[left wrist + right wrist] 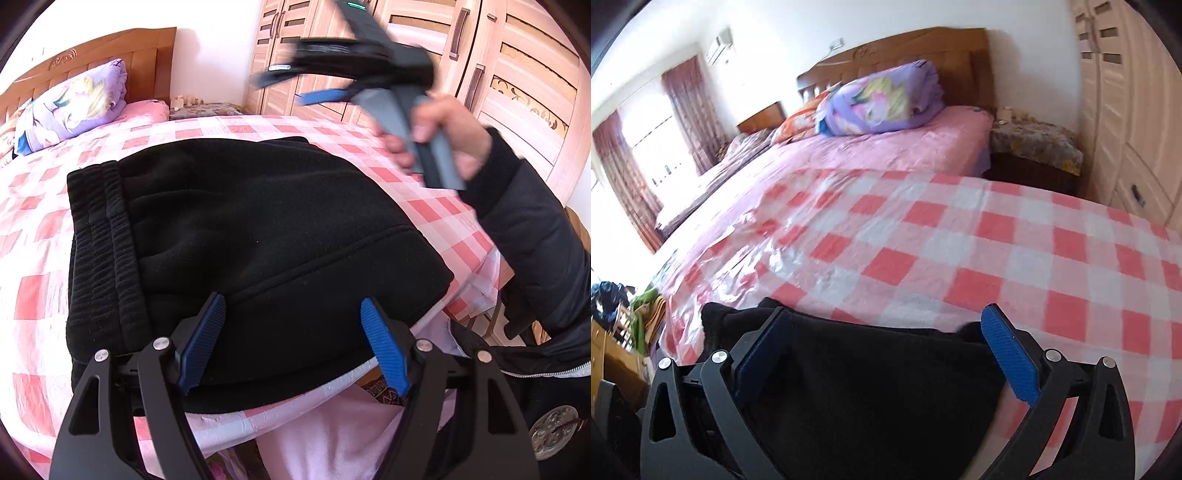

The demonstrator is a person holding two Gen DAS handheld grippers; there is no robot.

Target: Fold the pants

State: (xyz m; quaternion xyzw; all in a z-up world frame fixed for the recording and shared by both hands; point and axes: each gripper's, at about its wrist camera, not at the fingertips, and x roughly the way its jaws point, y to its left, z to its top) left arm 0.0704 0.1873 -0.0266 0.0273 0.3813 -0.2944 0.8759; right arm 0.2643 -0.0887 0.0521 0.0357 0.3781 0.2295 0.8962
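Left wrist view: black pants [240, 236] folded into compact bundle near bed [40, 258] edge. Left tool [293, 343] wide, empty, hovers over near hem. Right tool [295, 86] raised, blurred; gap unclear here.

Right wrist view: right tool [886, 347] wide, empty, above pants [871, 387]. Risk: bundle close to edge, nudge may slide it off or undo fold.

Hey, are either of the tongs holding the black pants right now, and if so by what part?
Nothing is held. The left tongs and right tongs both stand open above the folded black pants.
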